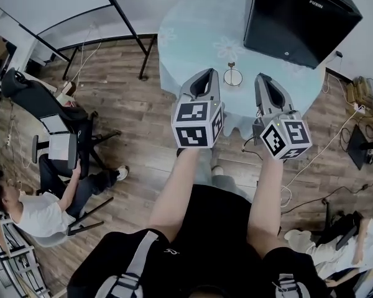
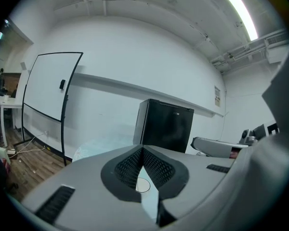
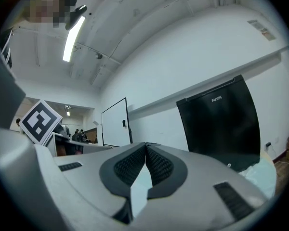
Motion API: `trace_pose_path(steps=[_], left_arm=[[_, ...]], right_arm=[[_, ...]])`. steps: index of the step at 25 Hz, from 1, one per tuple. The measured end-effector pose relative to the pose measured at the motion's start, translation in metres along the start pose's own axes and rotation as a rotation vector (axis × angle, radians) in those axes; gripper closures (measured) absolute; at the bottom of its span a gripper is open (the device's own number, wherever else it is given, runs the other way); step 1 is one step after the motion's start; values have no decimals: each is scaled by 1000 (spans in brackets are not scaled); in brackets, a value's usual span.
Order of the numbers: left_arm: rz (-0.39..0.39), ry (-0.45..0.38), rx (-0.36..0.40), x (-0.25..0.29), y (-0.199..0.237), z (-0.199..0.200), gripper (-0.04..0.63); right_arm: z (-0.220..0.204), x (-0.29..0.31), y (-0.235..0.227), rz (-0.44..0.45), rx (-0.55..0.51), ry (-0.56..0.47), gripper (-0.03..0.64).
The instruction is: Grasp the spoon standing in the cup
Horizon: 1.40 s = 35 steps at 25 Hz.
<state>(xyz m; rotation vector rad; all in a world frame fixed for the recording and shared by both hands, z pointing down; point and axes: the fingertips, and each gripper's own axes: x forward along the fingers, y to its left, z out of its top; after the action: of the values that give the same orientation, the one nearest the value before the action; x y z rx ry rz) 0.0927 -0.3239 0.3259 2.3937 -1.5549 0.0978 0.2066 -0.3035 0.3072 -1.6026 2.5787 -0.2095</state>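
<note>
Black shirt of the person holding the rig fills the bottom of the head view, with both forearms reaching forward. Left gripper and right gripper are side by side with a gap between them, each with its marker cube at the near end, and both tips are over the near edge of the table.

Left gripper view: the left gripper has its jaws closed tip to tip, nothing clamped, only a narrow slit lower down between the pads. Right gripper view: the right gripper is the same, tips pressed together and empty. The left gripper's cube shows at the left edge of that view.

Cup stands on the table just ahead of the gap between the two grippers, level with their tips and touching neither. Spoon stands upright in the cup, with its handle sticking out on the far side. The table is round and has a pale blue cloth.

Beyond the right gripper, a black fridge stands at the far side of the table against the white wall. Beyond and left of the left gripper there is a whiteboard on a black stand.

Well left of the left gripper, a seated person is in a chair on the wood floor.
</note>
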Motion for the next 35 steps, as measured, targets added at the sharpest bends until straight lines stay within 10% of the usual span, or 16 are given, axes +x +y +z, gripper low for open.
trace_pose_path(steps=[35], left_arm=[[27, 289, -118, 144, 70, -115, 595]], right_arm=[[-143, 117, -68, 2, 113, 293, 477]])
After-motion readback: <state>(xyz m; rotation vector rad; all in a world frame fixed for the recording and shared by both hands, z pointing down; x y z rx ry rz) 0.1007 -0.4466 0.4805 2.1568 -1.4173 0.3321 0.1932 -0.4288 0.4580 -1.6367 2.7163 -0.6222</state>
